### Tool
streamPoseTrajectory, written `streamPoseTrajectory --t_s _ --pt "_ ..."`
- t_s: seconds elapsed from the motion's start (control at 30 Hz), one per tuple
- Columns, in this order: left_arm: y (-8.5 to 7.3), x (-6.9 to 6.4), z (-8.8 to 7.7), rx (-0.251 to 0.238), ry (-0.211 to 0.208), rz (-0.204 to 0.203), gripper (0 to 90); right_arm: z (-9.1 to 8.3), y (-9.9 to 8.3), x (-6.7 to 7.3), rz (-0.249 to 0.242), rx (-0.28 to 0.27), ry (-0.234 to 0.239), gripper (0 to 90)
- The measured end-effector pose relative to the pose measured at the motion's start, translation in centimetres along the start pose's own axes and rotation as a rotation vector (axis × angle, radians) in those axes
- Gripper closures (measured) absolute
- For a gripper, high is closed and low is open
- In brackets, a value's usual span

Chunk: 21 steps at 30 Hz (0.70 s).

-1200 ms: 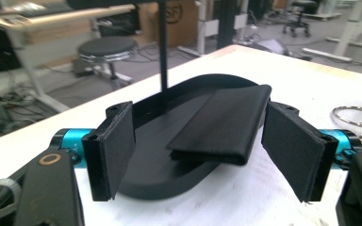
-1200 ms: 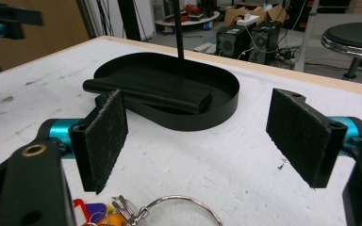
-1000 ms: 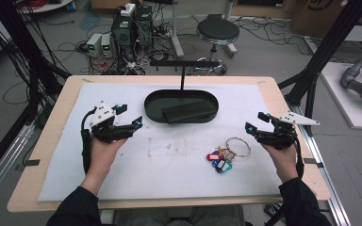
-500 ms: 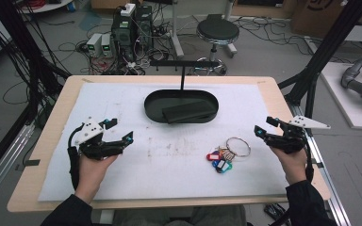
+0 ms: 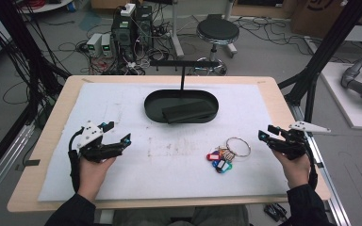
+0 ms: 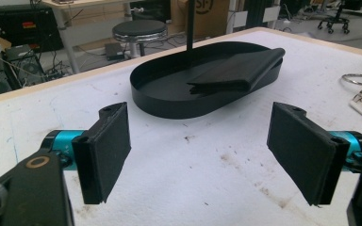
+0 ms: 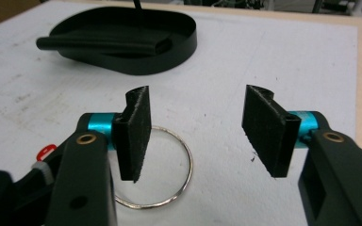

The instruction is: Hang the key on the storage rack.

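At the right edge of the table, the right gripper (image 5: 269,136) points at the key bunch (image 5: 221,159), its jaws apart and empty though they have just been closing — the large ring (image 7: 167,169) lies on the white mat (image 5: 169,155) just below its left pad. The bunch rests right of centre, in front of the black tray (image 5: 151,106). The left gripper (image 5: 118,134) hovers spread wide and empty, well apart. A good grasp likely means lowering until the pads straddle the ring or tags — then squeezing squarely.
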<state>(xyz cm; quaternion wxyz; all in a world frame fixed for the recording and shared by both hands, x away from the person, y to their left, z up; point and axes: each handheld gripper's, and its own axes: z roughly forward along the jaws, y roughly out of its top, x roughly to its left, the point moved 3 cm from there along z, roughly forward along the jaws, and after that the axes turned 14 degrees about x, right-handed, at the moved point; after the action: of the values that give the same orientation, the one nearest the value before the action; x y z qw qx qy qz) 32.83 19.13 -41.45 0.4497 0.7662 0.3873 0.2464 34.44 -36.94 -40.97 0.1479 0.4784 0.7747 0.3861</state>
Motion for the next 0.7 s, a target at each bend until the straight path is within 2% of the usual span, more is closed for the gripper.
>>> streamPoseTrajectory --t_s 0.1,0.17,0.4,0.5,0.57,0.7 --pt "0.1 -0.2 0.1 -0.002 -0.008 0.006 22.0 0.4 -0.2 0.2 -0.009 0.022 -0.024 46.8" --pt "0.1 -0.3 0.2 -0.002 -0.011 0.009 22.0 0.9 -0.8 0.2 0.024 0.024 -0.020 48.8" --pt "0.0 -0.5 0.5 0.006 -0.027 0.008 22.0 2.5 -1.4 0.1 0.043 0.138 -0.051 53.5" --pt "0.0 -0.6 0.6 0.008 -0.035 0.006 22.0 3.3 -1.7 0.2 0.038 0.159 -0.066 57.6" --pt "0.0 -0.6 0.7 0.009 -0.038 0.006 22.0 4.1 -2.0 0.2 0.040 0.194 -0.067 59.2" --pt "0.0 -0.7 0.7 0.013 -0.039 0.008 22.1 5.5 -2.2 0.5 0.005 0.245 -0.082 64.8"
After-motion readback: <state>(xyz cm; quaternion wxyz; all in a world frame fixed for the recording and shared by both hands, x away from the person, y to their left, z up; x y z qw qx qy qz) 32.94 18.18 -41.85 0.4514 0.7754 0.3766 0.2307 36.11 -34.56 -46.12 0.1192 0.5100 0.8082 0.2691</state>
